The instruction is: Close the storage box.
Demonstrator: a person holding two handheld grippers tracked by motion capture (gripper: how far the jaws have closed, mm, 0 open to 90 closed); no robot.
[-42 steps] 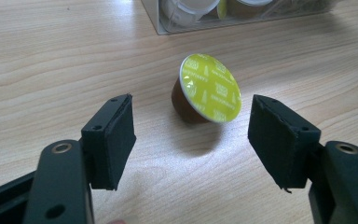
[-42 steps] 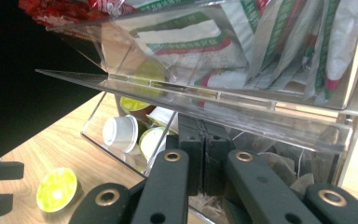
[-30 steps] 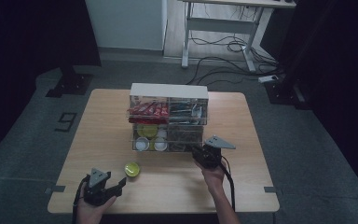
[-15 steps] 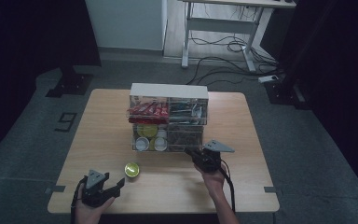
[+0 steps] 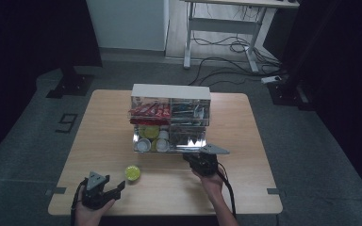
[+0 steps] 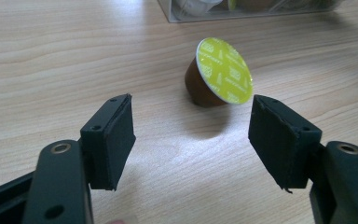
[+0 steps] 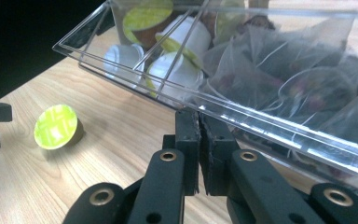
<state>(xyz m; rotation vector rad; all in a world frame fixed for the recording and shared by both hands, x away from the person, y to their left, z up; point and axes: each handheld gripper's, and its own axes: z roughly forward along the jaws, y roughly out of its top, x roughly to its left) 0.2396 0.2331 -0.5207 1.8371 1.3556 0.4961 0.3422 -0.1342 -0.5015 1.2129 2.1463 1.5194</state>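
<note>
A brown coffee capsule with a lime-green foil lid (image 5: 132, 172) (image 6: 219, 74) lies on its side on the wooden table (image 5: 103, 132). My left gripper (image 5: 118, 187) (image 6: 191, 140) is open just short of it, and nothing is between the pads. My right gripper (image 5: 189, 157) (image 7: 199, 116) is shut to a thin slit, its jaws having just parted slightly. Its tips sit right under the front rim of the pulled-out clear drawer (image 5: 169, 150) (image 7: 135, 79). I cannot tell whether the rim is pinched. The capsule (image 7: 56, 126) lies off to that gripper's left.
The drawer belongs to a clear organizer with a white top (image 5: 171, 90). It holds white and green capsules (image 7: 172, 70) and mesh tea bags (image 7: 279, 79). Red packets (image 5: 148, 110) fill the upper left compartment. The table's near edge is close behind both hands.
The right gripper has edged slightly toward the person's side at the drawer front. The left gripper and the capsule have kept still.
</note>
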